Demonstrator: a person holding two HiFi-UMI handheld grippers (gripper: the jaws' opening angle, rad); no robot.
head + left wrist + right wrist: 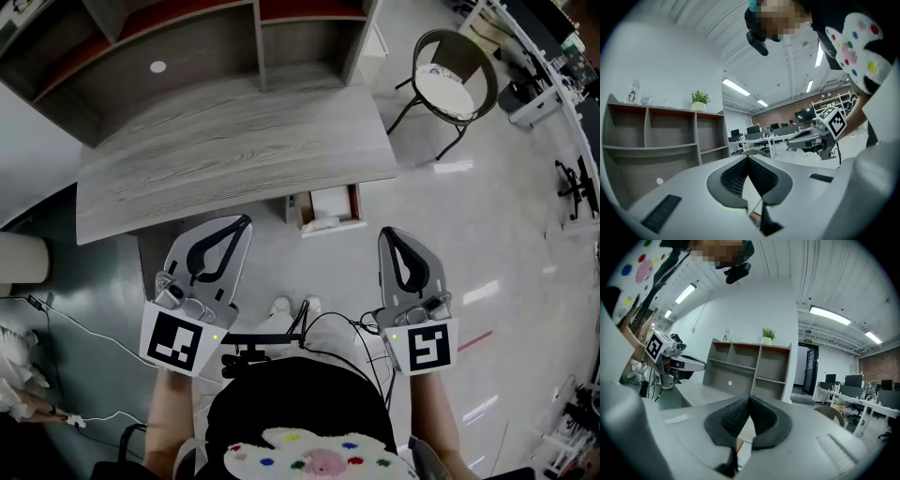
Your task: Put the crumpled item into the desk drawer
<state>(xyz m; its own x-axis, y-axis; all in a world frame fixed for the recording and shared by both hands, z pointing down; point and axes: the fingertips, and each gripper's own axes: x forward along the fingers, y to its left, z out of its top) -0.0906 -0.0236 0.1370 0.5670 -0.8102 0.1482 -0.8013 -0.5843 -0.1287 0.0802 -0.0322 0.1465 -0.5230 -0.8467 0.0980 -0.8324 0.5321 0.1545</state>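
No legible txt, brand or no. anywhere. Just b/w square code patterns on cubes of left gripper (244, 223) & right gripper (387, 234), not letters. Small green sign (805, 340) over door (806, 369): too small to read.

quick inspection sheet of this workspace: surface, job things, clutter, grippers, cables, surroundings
surface: grey wood-grain desk top, nothing on it
job's things: desk drawer open under the desk's right end; pale lump at its front, too small to identify
clutter: nothing seen
grippers: left gripper and right gripper both shut, empty, short of the desk
cables: white cable on floor at left; black cables near the person's waist
surroundings: shelf unit behind the desk top; round chair; potted plant on top of the shelves
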